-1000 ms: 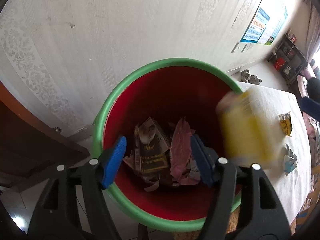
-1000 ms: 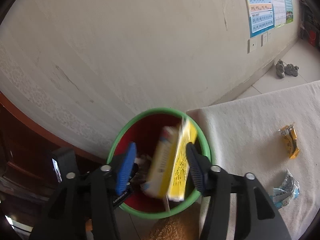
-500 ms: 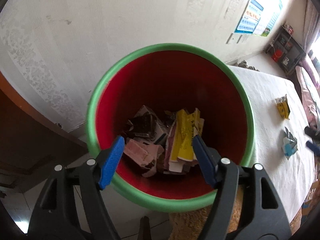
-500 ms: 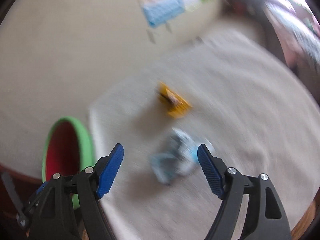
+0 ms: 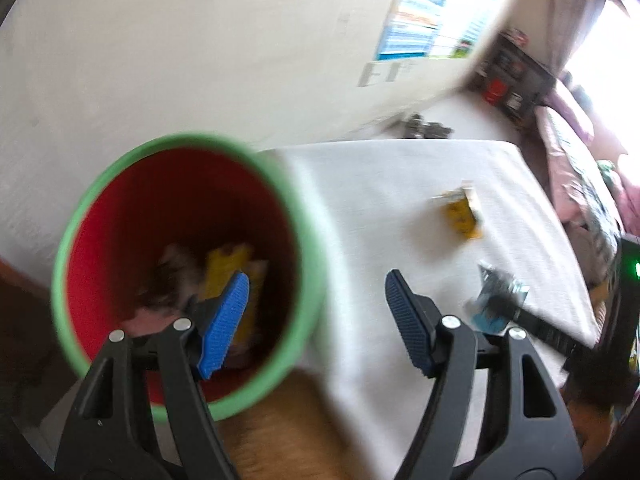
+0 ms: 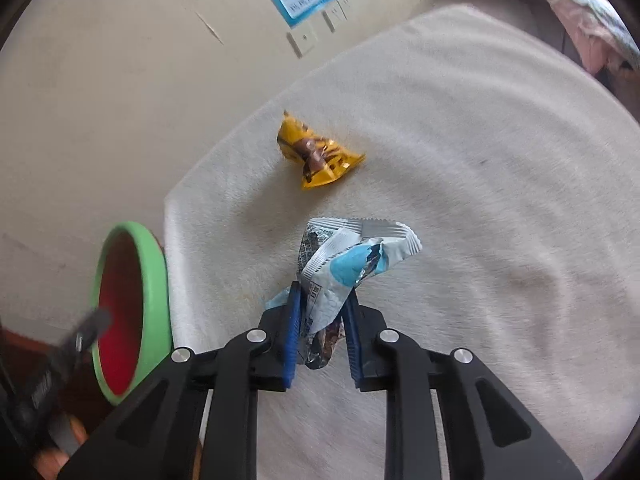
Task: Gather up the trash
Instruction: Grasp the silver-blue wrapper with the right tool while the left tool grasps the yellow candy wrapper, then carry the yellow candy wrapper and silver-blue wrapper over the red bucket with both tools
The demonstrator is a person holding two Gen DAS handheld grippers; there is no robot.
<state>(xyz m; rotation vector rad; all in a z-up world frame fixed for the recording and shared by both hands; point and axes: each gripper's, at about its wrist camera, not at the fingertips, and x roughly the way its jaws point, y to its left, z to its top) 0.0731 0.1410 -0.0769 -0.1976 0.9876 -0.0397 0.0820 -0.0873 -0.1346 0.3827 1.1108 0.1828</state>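
My right gripper (image 6: pixel 320 312) is shut on a crumpled blue and silver wrapper (image 6: pixel 348 252) on the white table (image 6: pixel 500 180). A yellow wrapper (image 6: pixel 316 152) lies just beyond it. The green bin with a red inside (image 6: pixel 132 304) stands at the table's left end. In the left wrist view my left gripper (image 5: pixel 316 300) is open and empty over the bin's right rim (image 5: pixel 308 264). The bin holds a yellow box (image 5: pixel 224 268) and other paper trash. The yellow wrapper (image 5: pixel 460 212) and the blue wrapper (image 5: pixel 492 300) show on the table to the right.
A cream wall (image 5: pixel 200 40) with a poster (image 5: pixel 412 36) runs behind the bin and table. A dark shelf (image 5: pixel 512 76) and pink bedding (image 5: pixel 580 168) lie at the far right. Shoes (image 5: pixel 424 128) sit on the floor beyond the table.
The yellow box dropped into the bin. My right gripper swung right to the table and shut on the blue wrapper. My left gripper shifted right, off the bin's centre.
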